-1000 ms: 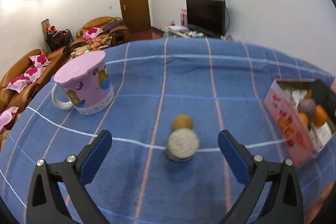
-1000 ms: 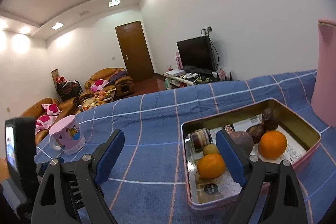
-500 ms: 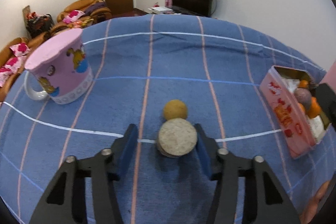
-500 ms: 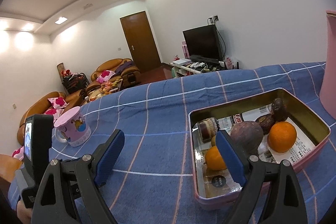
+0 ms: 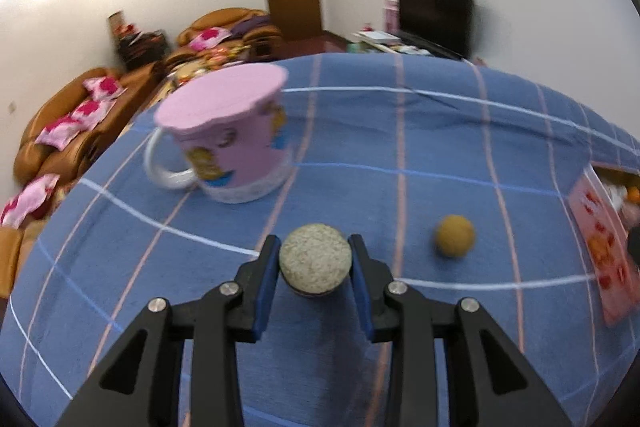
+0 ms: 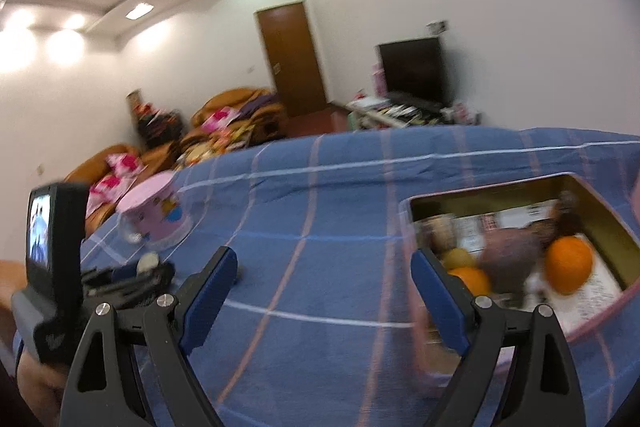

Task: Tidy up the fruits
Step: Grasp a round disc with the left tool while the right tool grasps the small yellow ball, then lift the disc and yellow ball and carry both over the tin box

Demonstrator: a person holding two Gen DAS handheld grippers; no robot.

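My left gripper (image 5: 314, 247) has its blue pads against both sides of a round fruit (image 5: 315, 259) with a pale speckled top and dark underside, and its jaws are closing on it. The fruit seems to sit just above the blue checked cloth (image 5: 440, 131). A small yellow-brown fruit (image 5: 455, 235) lies loose on the cloth to its right. My right gripper (image 6: 324, 257) stands open over the cloth with nothing between its fingers. Right of it, the pink tin (image 6: 600, 211) holds two oranges (image 6: 568, 265), a purple fruit (image 6: 510, 255) and other items. The left gripper (image 6: 132, 277) also shows there, far left.
A pink cartoon mug (image 5: 236, 143) with a white handle stands upside down on the cloth, behind and left of the held fruit. The tin's pink side (image 5: 600, 251) shows at the right edge of the left wrist view. Sofas, a door and a television lie beyond the table.
The left jaws went from wide open to pressing on the pale-topped fruit, which is now left of the small yellow-brown fruit. The right gripper stayed open, and its view shifted, putting the tin further right.
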